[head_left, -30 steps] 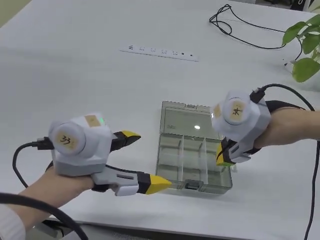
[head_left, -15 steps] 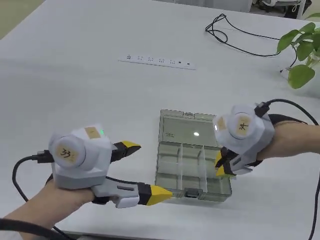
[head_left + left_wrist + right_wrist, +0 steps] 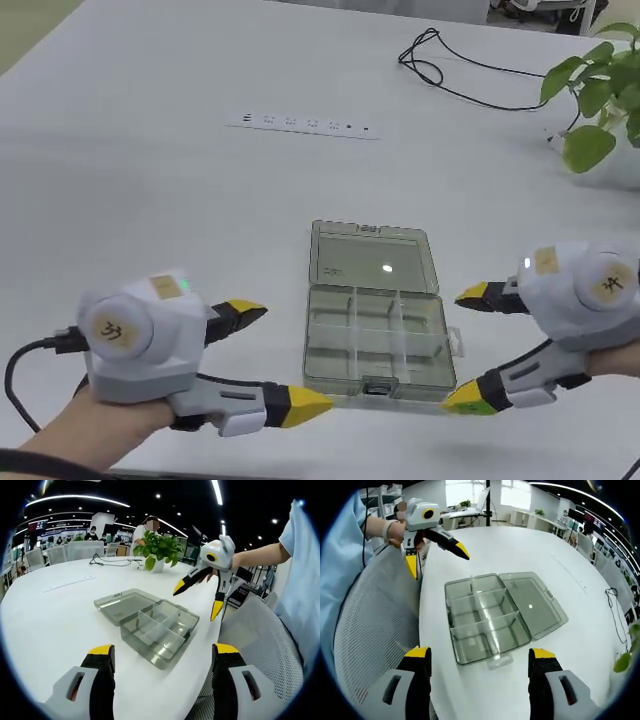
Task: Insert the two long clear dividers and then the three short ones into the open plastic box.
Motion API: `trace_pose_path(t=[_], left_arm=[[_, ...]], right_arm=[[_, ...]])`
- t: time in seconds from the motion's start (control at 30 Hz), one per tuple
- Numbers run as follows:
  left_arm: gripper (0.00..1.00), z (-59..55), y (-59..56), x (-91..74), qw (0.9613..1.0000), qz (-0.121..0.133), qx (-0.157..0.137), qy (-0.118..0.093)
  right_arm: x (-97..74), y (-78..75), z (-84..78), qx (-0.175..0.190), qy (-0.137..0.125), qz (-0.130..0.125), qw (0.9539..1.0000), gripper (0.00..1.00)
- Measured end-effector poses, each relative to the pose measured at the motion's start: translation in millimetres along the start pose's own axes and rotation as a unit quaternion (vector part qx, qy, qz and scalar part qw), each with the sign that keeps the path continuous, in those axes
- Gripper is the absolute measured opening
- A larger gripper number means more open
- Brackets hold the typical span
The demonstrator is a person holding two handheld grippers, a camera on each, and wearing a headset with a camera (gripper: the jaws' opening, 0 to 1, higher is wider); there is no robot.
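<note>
The open clear plastic box [image 3: 378, 372] lies near the table's front edge, its lid [image 3: 372, 258] folded flat behind. Clear dividers [image 3: 352, 322] stand inside and split it into several compartments. A small clear piece [image 3: 455, 343] lies against the box's right wall. My left gripper [image 3: 278, 355] hovers left of the box, open and holding nothing. My right gripper [image 3: 468, 347] hovers at the box's right side, also open and bare. The left gripper view shows the box [image 3: 150, 622] and the right gripper [image 3: 196, 601] beyond it. The right gripper view shows the box [image 3: 490, 620], the clear piece [image 3: 500, 661] and the left gripper [image 3: 437, 562].
A white power strip [image 3: 305, 124] lies farther back on the white table [image 3: 150, 200]. A black cable [image 3: 450, 70] and a potted plant [image 3: 600, 90] are at the back right. The table's front edge runs just below the box, with a mesh chair [image 3: 380, 620] beyond it.
My right gripper has drawn back from over the box's right side, moving right and lower, and its jaws now stand wide apart. The left gripper has barely moved. The head camera has shifted.
</note>
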State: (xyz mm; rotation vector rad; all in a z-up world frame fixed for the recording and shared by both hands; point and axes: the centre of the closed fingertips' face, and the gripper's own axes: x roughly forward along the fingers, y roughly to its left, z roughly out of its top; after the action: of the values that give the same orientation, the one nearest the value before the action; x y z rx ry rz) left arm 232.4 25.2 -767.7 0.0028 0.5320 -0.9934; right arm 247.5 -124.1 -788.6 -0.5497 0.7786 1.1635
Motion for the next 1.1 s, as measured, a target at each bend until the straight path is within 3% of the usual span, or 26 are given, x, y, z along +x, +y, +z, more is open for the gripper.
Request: trace_pose_path(t=[0.27,0.37,0.5,0.73,0.8,0.83,0.9,0.97,1.03,1.07,1.1], left_arm=[[0.84,6.6,7.5,-8.3,0.9997,0.02,0.003,-0.01],[0.89,8.5,8.2,-11.5,0.9994,0.031,0.006,-0.013],[0.96,9.4,6.7,-15.9,0.9987,0.047,0.005,-0.021],[1.0,6.8,-6.7,-26.2,0.9973,0.068,0.012,-0.022],[1.0,6.2,-9.1,-28.4,0.9964,0.081,0.017,-0.018],[1.0,7.6,-10.3,-29.6,0.9954,0.09,0.022,-0.024],[1.0,9.1,-9.1,-31.6,0.9937,0.104,0.027,-0.031],[1.0,15.0,-5.0,-36.1,0.9882,0.138,0.044,-0.05],[1.0,12.0,-7.9,-38.0,0.9875,0.146,0.036,-0.046],[1.0,12.0,-6.9,-39.5,0.9862,0.154,0.037,-0.049],[1.0,10.2,-6.0,-40.6,0.9853,0.16,0.039,-0.044]], right_arm=[[-15.5,-0.8,5.2,0.043,-0.06,-0.046,0.9962,0.99],[-27.1,0.4,9.2,0.075,-0.097,-0.066,0.9902,1.0],[-41.8,6.0,1.5,0.104,-0.12,-0.094,0.9828,1.0],[-68.8,25.1,-28.8,0.171,-0.153,-0.15,0.9618,1.0],[-77.9,24.3,-30.3,0.19,-0.178,-0.179,0.9487,1.0],[-82.6,23.2,-29.2,0.204,-0.194,-0.197,0.9391,1.0],[-88.7,22.5,-23.1,0.211,-0.228,-0.221,0.9244,1.0],[-84.7,27.0,-26.1,0.221,-0.229,-0.226,0.9207,1.0],[-79.1,30.8,-28.6,0.225,-0.228,-0.224,0.9205,1.0],[-76.7,33.7,-28.9,0.223,-0.225,-0.226,0.9214,1.0],[-77.9,32.4,-30.8,0.207,-0.216,-0.234,0.9252,1.0]])
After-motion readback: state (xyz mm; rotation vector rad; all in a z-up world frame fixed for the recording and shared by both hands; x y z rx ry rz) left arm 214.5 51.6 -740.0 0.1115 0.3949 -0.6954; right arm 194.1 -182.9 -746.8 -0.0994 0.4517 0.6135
